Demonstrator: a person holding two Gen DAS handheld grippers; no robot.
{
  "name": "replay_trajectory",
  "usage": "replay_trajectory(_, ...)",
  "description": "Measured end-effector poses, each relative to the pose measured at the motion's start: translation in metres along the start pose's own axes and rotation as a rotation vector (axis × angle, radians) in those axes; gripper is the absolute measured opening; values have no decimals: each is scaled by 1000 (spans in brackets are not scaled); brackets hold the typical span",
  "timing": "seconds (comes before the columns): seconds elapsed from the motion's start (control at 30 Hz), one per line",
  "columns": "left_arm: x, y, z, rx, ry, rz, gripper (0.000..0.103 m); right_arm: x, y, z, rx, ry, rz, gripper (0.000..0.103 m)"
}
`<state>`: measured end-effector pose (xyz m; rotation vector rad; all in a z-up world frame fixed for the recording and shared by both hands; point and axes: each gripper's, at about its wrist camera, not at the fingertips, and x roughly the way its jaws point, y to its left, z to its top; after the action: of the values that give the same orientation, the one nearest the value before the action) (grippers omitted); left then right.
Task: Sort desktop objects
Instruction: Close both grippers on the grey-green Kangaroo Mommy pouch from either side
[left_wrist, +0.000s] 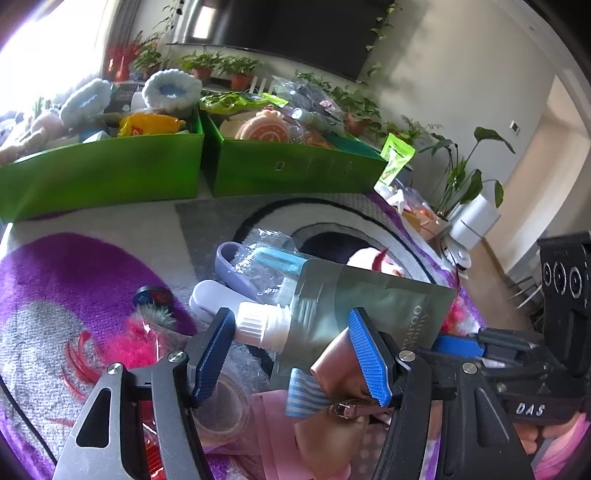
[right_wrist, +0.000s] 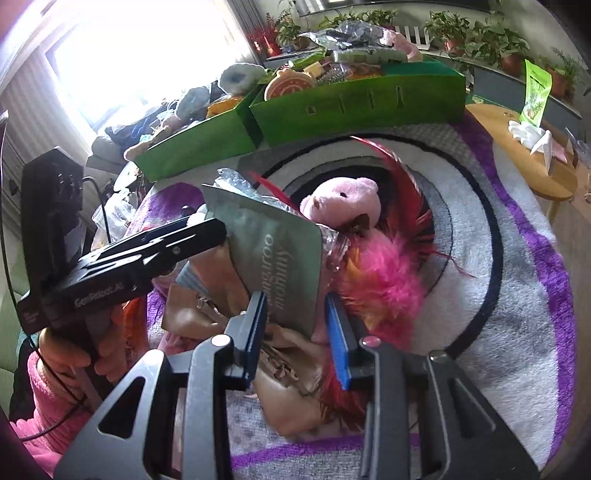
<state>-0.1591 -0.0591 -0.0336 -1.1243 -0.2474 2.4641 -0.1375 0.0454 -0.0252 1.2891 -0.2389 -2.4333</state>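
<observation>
The two green bins (left_wrist: 110, 173) are already heaped; a pile remains on the rug (right_wrist: 480, 236). The left gripper (left_wrist: 291, 354) gapes around the pouch (left_wrist: 354, 306); whether the right gripper (right_wrist: 295, 325) pinches it, I cannot tell.

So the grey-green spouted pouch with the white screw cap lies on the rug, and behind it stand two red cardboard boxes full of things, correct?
Not quite: the two cardboard boxes are green, not red, as the left wrist view shows. The rest holds: the grey-green spouted pouch with its white screw cap lies in the clutter on the rug, and both boxes are full.
</observation>
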Motion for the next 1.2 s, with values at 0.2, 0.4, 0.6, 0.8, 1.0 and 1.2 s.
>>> replay_trajectory(0.2, -4, -5, -2, 28, 8, 23, 64, -1, -5, 1, 24, -7, -11, 28)
replay_trajectory(0.4, -5, -10, -7, 45, 11, 46, 64, 1, -1, -1, 30, -5, -15, 32)
replay_trajectory(0.6, -5, -18, -9, 60, 7, 77, 64, 4, 7, 1, 14, -19, -51, 34)
replay_trajectory(0.8, -22, -23, -2, 45, -48, 51, 64, -6, 5, 6, 26, -54, -35, 34)
replay_trajectory(1.0, -32, -36, 1, 69, -95, 108, 64, -17, 10, 10, 16, -91, -37, 34)
replay_trajectory(1.2, -43, -50, 1, 119, -155, 177, 64, -27, 18, 12, -18, -128, -38, 34)
